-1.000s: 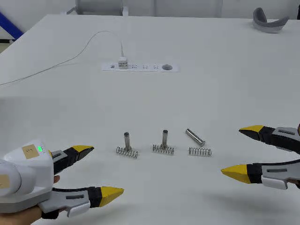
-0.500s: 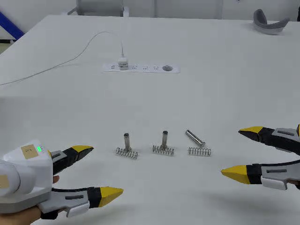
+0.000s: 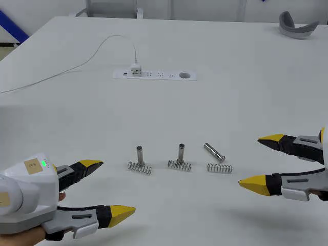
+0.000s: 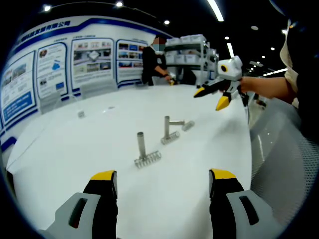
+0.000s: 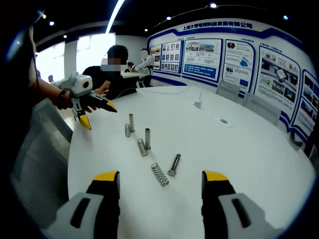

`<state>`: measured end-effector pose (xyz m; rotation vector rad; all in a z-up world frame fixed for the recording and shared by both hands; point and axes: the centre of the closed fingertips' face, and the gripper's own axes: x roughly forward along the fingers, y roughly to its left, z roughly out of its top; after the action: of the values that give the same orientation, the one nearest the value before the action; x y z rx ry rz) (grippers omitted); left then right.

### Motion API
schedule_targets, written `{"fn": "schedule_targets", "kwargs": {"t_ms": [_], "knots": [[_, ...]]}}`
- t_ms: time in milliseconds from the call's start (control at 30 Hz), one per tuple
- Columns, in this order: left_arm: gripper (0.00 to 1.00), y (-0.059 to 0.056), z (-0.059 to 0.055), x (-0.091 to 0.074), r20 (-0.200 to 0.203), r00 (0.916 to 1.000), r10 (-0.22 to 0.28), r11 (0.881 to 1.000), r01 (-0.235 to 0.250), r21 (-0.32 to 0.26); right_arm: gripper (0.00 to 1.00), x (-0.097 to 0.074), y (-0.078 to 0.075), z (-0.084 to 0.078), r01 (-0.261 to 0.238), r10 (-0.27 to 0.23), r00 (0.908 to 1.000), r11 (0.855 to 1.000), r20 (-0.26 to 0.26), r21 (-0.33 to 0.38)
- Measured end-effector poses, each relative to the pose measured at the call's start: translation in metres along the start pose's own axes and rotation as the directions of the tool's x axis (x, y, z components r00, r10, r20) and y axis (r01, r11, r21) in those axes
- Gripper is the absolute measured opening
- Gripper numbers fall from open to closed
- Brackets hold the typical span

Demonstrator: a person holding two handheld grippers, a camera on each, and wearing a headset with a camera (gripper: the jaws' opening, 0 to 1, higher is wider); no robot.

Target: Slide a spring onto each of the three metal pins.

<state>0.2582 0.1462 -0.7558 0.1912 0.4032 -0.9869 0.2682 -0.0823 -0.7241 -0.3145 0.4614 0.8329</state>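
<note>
Head view: coiled wire springs (image 3: 179, 165) beside smooth steel pins (image 3: 181, 151); left gripper (image 3: 114, 186), right gripper (image 3: 251, 159), jaws apart.

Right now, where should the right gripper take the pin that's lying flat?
Probably mid-shaft, from above, fingers of the right gripper straddling it crosswise. The fallen pin lies flat and slanted, with its spring apart on the near side.
</note>
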Motion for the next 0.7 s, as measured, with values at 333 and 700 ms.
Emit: {"fn": "schedule_targets", "kwargs": {"t_ms": [333, 700], "knots": [[0.76, 0.0, -0.001, 0.0, -0.001, 1.0, 0.003, 1.0, -0.003, -0.002, 0.67, 0.008, -0.005, 0.006, -0.009, 0.009, 0.9999, 1.0, -0.008, -0.01], [0.75, -0.002, -0.002, -0.001, 0.0, 1.0, 0.009, 1.0, -0.009, -0.006, 0.66, 0.016, -0.01, 0.01, -0.017, 0.016, 0.9997, 1.0, -0.018, -0.026]]}}
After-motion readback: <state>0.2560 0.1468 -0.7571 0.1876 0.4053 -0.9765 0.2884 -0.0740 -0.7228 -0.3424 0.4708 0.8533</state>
